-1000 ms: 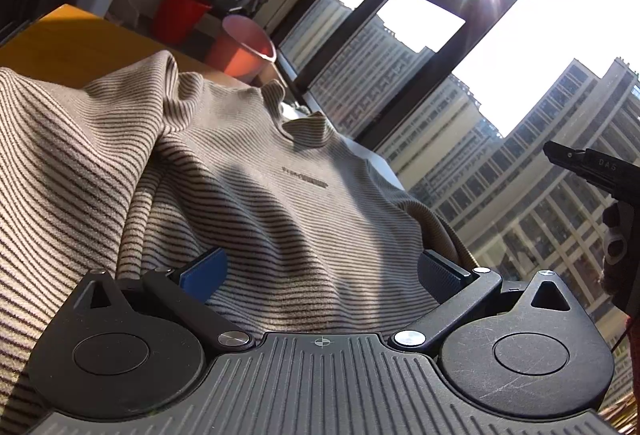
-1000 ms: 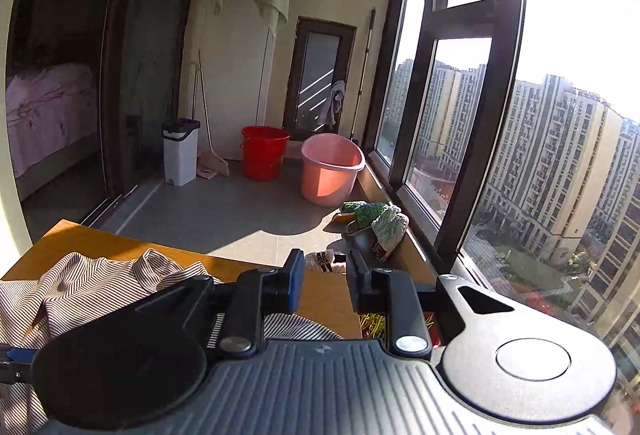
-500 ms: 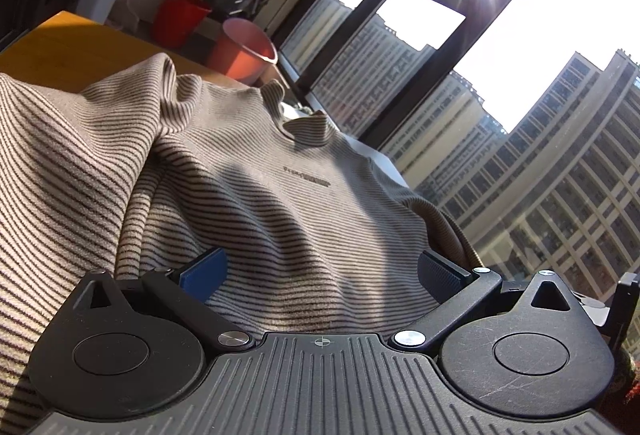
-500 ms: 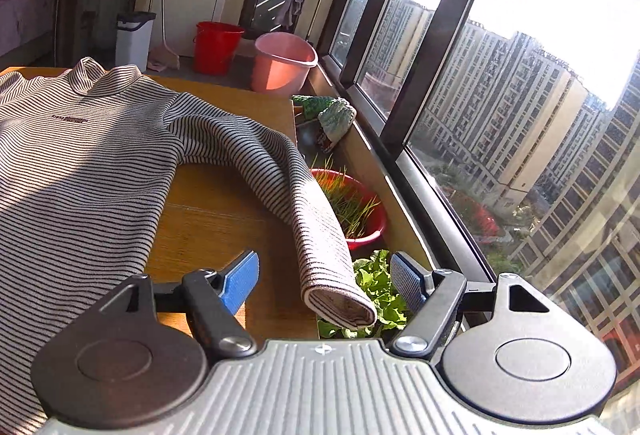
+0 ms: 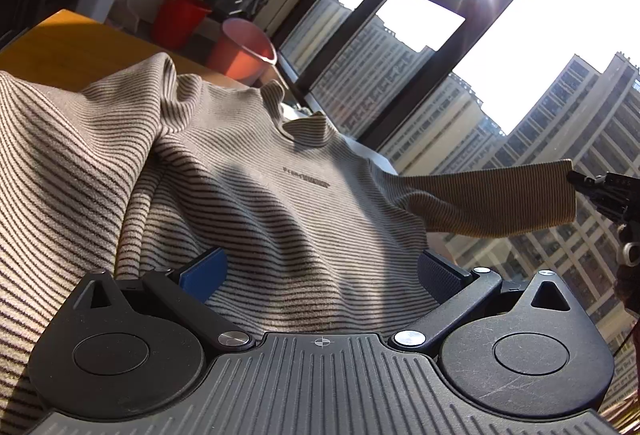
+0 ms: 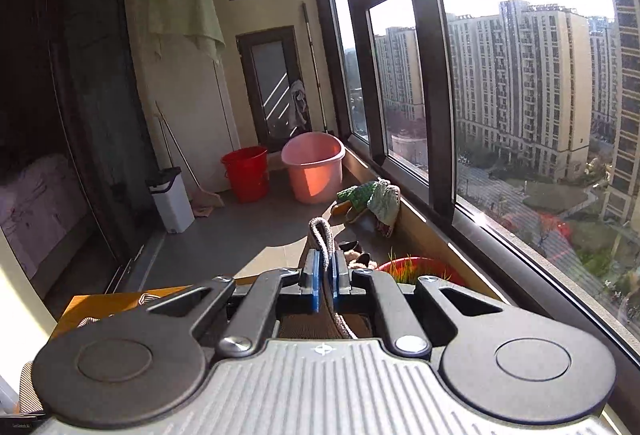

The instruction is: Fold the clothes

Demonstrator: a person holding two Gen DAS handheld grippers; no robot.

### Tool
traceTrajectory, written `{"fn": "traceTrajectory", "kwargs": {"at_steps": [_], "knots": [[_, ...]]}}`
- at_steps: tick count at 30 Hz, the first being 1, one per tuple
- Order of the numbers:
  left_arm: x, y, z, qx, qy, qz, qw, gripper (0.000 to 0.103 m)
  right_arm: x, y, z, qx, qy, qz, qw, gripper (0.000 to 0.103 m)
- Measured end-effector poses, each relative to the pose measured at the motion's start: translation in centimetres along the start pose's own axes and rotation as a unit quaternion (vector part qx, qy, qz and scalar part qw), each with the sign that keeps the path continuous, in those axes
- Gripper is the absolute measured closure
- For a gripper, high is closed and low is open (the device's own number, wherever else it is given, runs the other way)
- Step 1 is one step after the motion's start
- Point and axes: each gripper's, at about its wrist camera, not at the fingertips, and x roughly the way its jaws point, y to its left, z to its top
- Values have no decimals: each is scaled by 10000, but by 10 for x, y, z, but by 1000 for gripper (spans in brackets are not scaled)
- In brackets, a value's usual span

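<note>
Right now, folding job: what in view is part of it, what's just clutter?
In play:
- striped sweater
- its sleeve cuff, clamped in the right gripper
- left gripper, jaws apart over the hem
- wooden table

Lying about:
- red bucket
- pink tub
- white bin
- gloves on the sill
- potted greens

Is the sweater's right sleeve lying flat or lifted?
Lifted: the sleeve stretches off the sweater, its cuff pinched in the shut right gripper.
</note>
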Motion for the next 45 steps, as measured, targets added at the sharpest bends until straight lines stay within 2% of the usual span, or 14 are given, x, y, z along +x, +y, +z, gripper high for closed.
{"fn": "traceTrajectory", "kwargs": {"at_steps": [3, 7, 14, 22, 25, 27, 29, 32, 36, 39, 42, 43, 44, 45], "knots": [[0, 0, 0, -6, -1, -7, 10000, 0, 0, 38, 33, -277, -214, 340, 9988, 98], [0, 0, 0, -11, 0, -15, 10000, 0, 18, 93, 45, -534, -98, 814, 9952, 98], [0, 0, 0, 7, 13, -15, 10000, 0, 73, 184, 36, -1202, 255, 1189, 9853, 98], [-1, 0, 0, 31, 29, -18, 10000, 0, 121, 237, 3, -1407, 789, 1291, 9784, 97], [-1, 0, 0, 40, 35, -19, 10000, 0, 125, 236, -3, -1331, 816, 1326, 9788, 95], [-1, 0, -1, 43, 37, -19, 10000, 0, 128, 230, -7, -1270, 823, 1280, 9802, 84], [-1, 1, -1, 40, 36, -21, 10000, 0, 130, 223, -11, -1209, 830, 1234, 9815, 61], [-1, 1, -1, 30, 33, -30, 10000, 0, 134, 206, -27, -1096, 956, 1136, 9828, 45], [-1, 1, -1, 9, 26, -46, 10000, 0, 148, 169, -61, -479, 1359, 1231, 9819, 43], [-1, 2, 0, -14, 19, -65, 10000, 0, 162, 138, -96, 117, 1744, 1382, 9749, 43], [-1, 3, 0, -26, 18, -75, 10000, 0, 174, 111, -133, 475, 2058, 1288, 9689, 43], [-2, 3, 0, -29, 20, -78, 10000, 0, 175, 104, -142, 477, 2059, 1278, 9690, 43], [-2, 4, 0, -34, 21, -82, 10000, 0, 175, 97, -149, 448, 2026, 1299, 9696, 49], [-2, 4, 0, -45, 21, -86, 10000, 0, 175, 89, -157, 419, 1992, 1321, 9701, 51]]}}
